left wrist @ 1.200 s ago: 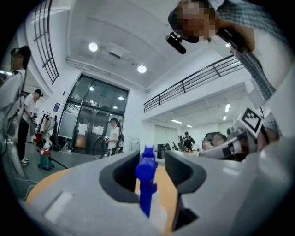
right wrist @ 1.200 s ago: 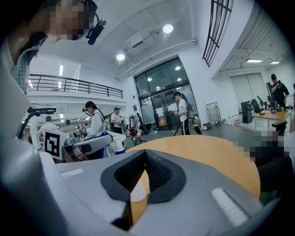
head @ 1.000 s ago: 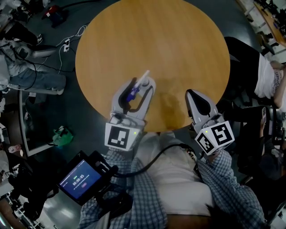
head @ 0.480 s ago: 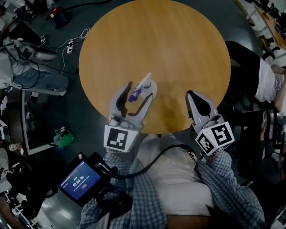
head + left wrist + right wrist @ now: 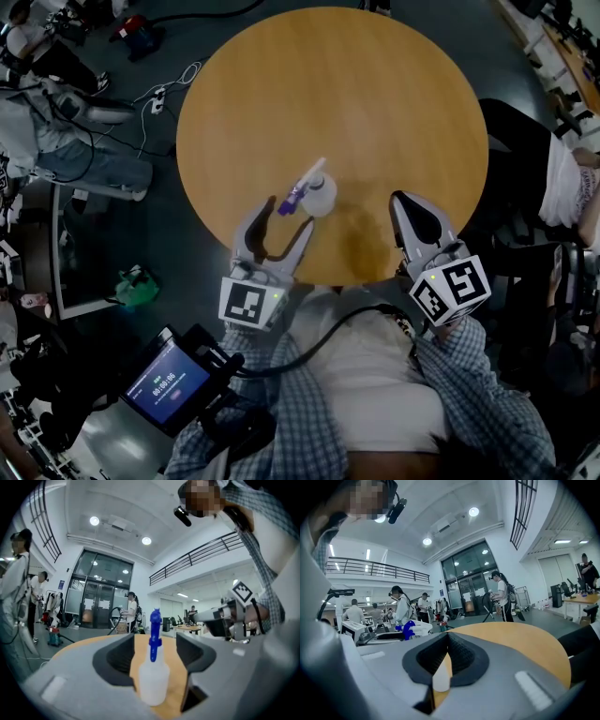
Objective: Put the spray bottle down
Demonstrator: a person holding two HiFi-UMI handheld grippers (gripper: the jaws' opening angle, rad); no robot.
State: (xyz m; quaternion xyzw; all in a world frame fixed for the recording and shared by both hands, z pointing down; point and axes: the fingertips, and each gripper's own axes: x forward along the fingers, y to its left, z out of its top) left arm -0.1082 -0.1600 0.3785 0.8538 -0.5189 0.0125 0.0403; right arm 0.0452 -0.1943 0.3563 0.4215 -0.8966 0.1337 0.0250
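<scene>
The spray bottle, clear with a blue-purple head, stands upright on the round wooden table, near its front edge. My left gripper sits just behind the bottle, its jaws opening and wide apart. The bottle stands at or just past the fingertips, and no pad touches it. In the left gripper view the bottle shows centred in the gap of the left gripper. My right gripper hovers over the table edge to the right, jaws together and empty. The right gripper view has the bottle's blue head to the left of the right gripper.
A person in dark trousers sits at the table's right. Other people and cables are on the floor at the left. A green object lies on the floor. A screen device hangs at my left side.
My left gripper let go of the bottle, its jaws spreading, and drew back toward me. The bottle stays standing on the table. The right gripper has not moved.
</scene>
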